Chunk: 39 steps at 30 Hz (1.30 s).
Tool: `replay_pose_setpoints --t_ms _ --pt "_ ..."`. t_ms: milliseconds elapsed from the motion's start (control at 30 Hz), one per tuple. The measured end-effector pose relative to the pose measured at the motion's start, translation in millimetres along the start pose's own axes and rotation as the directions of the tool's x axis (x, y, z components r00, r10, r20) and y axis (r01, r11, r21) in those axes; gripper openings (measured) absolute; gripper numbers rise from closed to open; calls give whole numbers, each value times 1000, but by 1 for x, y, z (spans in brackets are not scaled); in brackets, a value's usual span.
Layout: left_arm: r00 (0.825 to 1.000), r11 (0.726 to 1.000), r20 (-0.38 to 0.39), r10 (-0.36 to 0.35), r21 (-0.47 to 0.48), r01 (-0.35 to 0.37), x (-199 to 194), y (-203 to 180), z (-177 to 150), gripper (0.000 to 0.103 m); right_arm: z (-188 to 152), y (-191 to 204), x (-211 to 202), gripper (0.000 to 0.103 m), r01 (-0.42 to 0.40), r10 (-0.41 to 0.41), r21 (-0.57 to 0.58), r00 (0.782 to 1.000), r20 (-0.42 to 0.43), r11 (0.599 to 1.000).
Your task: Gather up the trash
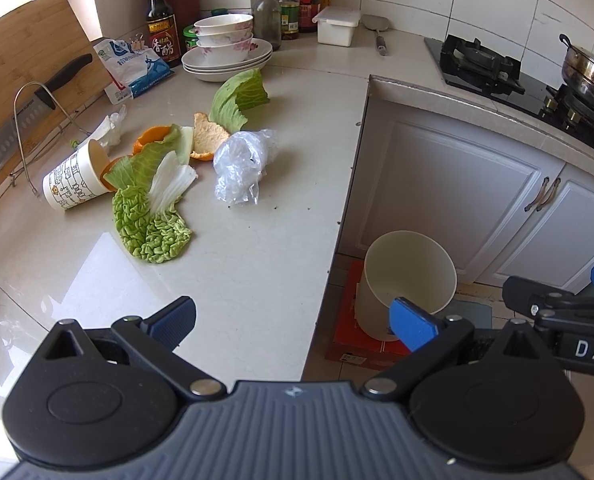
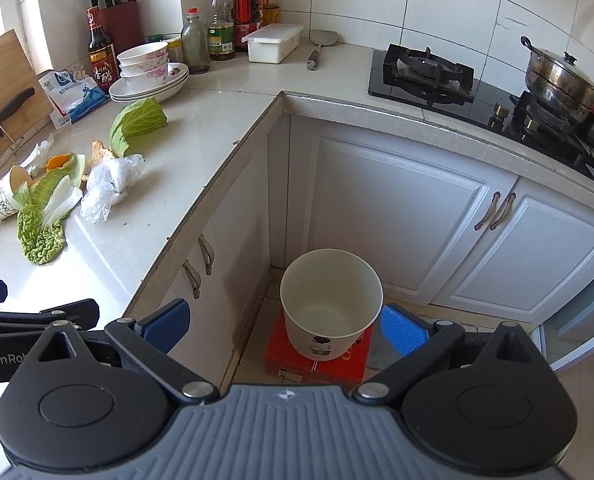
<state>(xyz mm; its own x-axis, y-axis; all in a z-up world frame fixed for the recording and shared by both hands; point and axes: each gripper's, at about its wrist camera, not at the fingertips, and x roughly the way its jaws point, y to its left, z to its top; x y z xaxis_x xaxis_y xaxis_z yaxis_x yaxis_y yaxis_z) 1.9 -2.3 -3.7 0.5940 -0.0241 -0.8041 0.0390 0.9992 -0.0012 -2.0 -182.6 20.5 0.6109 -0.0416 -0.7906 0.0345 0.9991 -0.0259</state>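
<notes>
both grippers are sitting nearest the cameras, each with its blue-padded jaws spread wide and nothing between them. the left gripper (image 1: 293, 322) is hovering over the front edge of the pale countertop (image 1: 233, 280), and the right gripper (image 2: 283, 322) is hanging off the counter's edge above the floor, with the white trash bin (image 2: 331, 304) showing between its fingers.

that bin is standing upright on a red box (image 2: 317, 364) on the floor, in the corner formed by the white cabinets (image 2: 397, 216); nothing is showing inside it.

on the counter the trash is lying in a loose cluster, well apart from both grippers. a crinkly napa cabbage leaf (image 1: 151, 226) is lying closest to the front, its white stalk pointing back toward a flat green leaf (image 1: 145, 164). a printed paper cup (image 1: 77, 178) is lying on its side at the left of the heap, its mouth touching the leaves. a larger cabbage leaf (image 1: 237, 100) is curling up at the back, near the stacked plates and bowls (image 1: 227, 46). a crumpled clear plastic bag (image 1: 241, 166) is resting at the right of the heap, just beside the orange peels (image 1: 207, 132). a crumpled white tissue (image 1: 111, 128) is lying behind the cup.

a cleaver (image 1: 21, 120) is leaning in a wire rack against a wooden cutting board (image 1: 21, 52) at the far left. a steel pot (image 2: 559, 76) is sitting on the gas stove (image 2: 457, 84) at the right.
</notes>
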Motion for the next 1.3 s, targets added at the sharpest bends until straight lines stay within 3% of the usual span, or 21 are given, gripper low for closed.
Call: replay_pose_setpoints --t_ms 933,1300 --pt "1000 1000 3 9 -24 -9 2 8 3 102 7 7 2 103 -18 19 -42 1000 13 999" --pt "999 998 36 17 -54 -15 5 17 7 102 21 16 5 103 -68 72 -101 997 39 993"
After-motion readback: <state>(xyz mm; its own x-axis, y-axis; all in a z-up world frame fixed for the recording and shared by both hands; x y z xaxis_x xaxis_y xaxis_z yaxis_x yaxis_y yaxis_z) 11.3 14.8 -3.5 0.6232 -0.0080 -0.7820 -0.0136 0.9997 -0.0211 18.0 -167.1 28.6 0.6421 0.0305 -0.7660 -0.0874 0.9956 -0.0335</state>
